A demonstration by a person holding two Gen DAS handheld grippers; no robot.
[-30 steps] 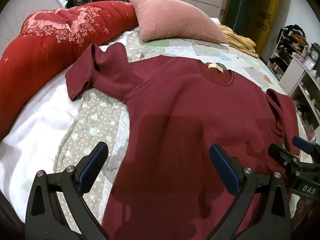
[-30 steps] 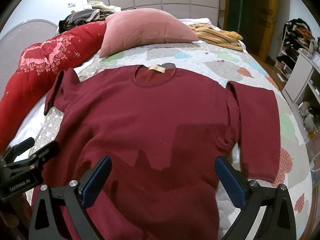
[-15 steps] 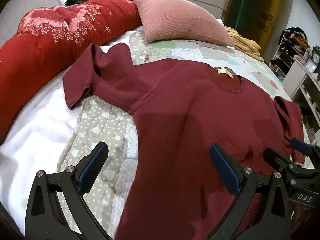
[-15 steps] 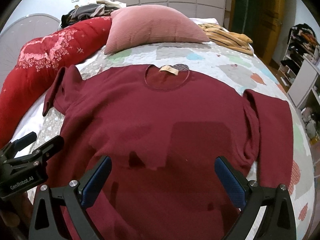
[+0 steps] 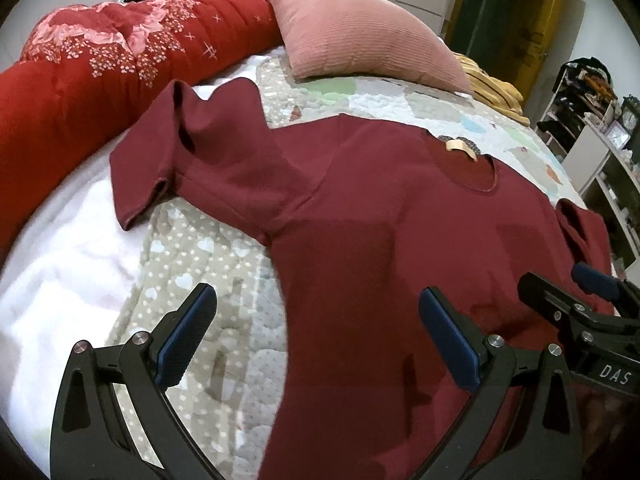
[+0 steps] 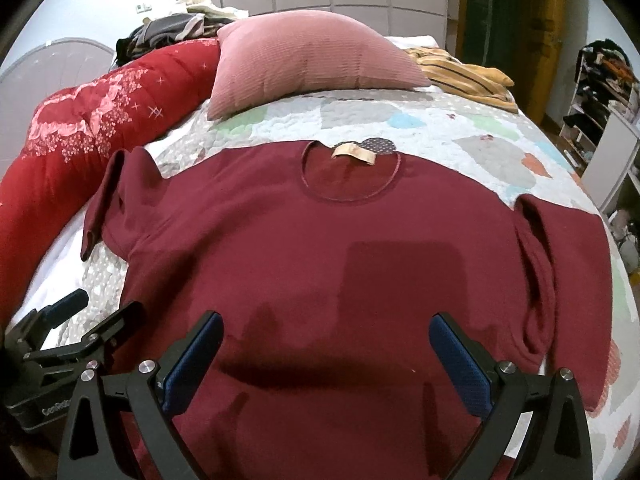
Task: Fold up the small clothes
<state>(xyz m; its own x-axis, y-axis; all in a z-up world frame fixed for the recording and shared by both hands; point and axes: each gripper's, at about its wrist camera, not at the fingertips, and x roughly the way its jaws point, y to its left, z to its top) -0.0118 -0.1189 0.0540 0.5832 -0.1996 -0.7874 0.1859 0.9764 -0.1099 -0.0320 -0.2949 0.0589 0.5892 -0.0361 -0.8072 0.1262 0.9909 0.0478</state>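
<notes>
Patchwork quilt (image 6: 440, 128) on bed; maroon shirt (image 6: 320, 248) spread flat, neck toward pink pillow (image 6: 312, 60). Left gripper (image 5: 316, 332) and right gripper (image 6: 326, 354) held spread wide above hem, nothing gripped.

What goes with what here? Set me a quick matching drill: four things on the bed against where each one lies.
1 maroon top
2 pink pillow
3 red floral quilt
4 mustard striped garment

A bunched along the bed's left edge
B spread flat, nearest both open grippers
C right of the pillow
D by the headboard, beyond the top's collar

Pairs: 1-B, 2-D, 3-A, 4-C
</notes>
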